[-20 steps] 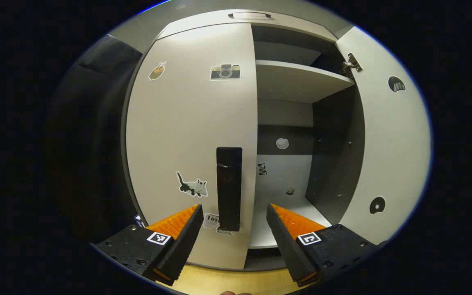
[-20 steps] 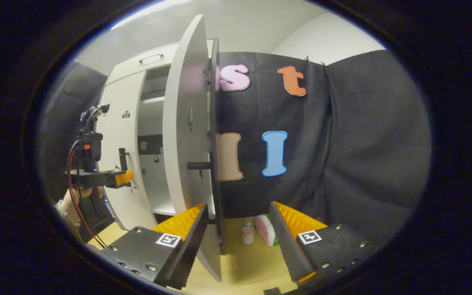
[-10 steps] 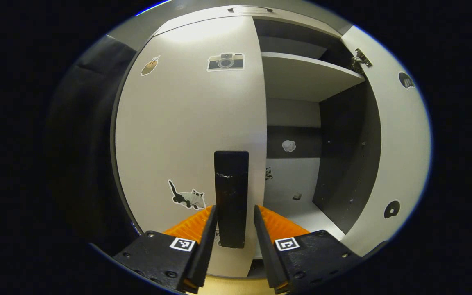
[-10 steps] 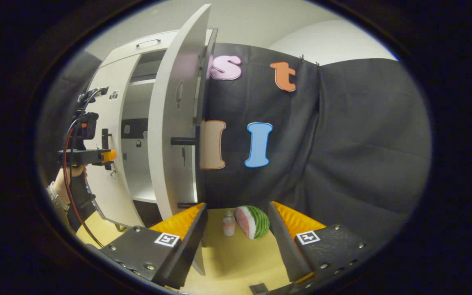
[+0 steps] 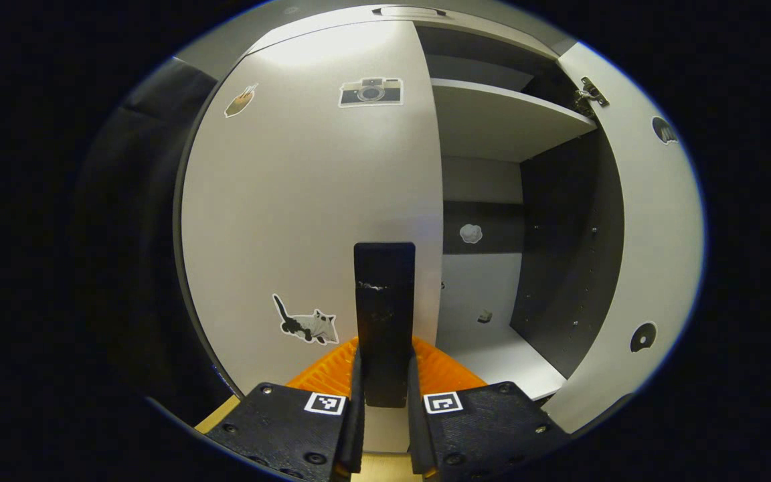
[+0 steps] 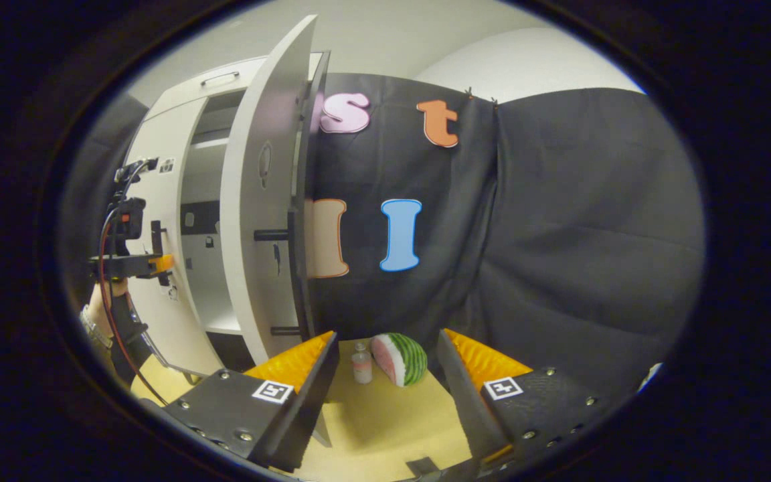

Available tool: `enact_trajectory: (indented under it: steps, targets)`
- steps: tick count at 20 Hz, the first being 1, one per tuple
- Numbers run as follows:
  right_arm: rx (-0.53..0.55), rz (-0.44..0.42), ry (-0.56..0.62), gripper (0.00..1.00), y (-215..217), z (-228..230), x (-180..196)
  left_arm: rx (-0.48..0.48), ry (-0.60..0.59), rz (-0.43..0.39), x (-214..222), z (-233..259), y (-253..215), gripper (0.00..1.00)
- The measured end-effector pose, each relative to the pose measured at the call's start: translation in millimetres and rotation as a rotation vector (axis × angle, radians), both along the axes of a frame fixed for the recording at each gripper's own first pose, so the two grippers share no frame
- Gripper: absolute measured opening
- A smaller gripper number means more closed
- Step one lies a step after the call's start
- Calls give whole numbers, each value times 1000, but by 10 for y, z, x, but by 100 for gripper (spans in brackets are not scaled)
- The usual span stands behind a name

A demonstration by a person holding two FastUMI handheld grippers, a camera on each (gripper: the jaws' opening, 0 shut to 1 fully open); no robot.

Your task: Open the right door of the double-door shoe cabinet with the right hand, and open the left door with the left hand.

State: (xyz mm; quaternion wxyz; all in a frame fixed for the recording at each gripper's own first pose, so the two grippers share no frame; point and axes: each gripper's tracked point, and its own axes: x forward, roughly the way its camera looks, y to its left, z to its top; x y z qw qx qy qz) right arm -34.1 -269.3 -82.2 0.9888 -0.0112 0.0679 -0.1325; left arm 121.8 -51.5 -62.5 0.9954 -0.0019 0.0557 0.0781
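We've got the shoe cabinet (image 5: 492, 120) right in front of us in the left gripper view, its right door (image 5: 646, 221) swung wide so the shelf (image 5: 499, 117) and the dark inner wall are open to us. The left door (image 5: 305, 201) sits flush and closed, dotted with a camera sticker (image 5: 370, 92) up top and a cat sticker (image 5: 306, 324) low down. Its black handle (image 5: 384, 301) stands upright near the door's inner edge, and the left hand-held gripper (image 5: 384, 395) is pinching it, both fingers pressed against the bar's lower end. Over in the right gripper view we see the open right door (image 6: 258, 221) edge-on, its own black handle (image 6: 272, 235) sticking out. The right hand-held gripper (image 6: 385, 375) is spread wide and holds nothing, well apart from that door. Between its fingers, on the yellow worktop (image 6: 392, 428), we spot a watermelon slice (image 6: 399, 359) with a small bottle (image 6: 361, 365) just beside it. Far left, the other hand-held gripper (image 6: 158, 264) is at the left door's handle, a hand (image 6: 101, 308) beneath it.
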Motion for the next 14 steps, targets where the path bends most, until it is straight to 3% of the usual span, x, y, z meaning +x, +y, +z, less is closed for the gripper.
enact_trajectory:
  steps: [11,14]
  targets:
    - [25,33,4,85,84,-23,-52,0,6,-21,-126,1,19,25]
    - [21,53,7,88,109,-39,-74,-4,11,-21,-170,1,32,25]
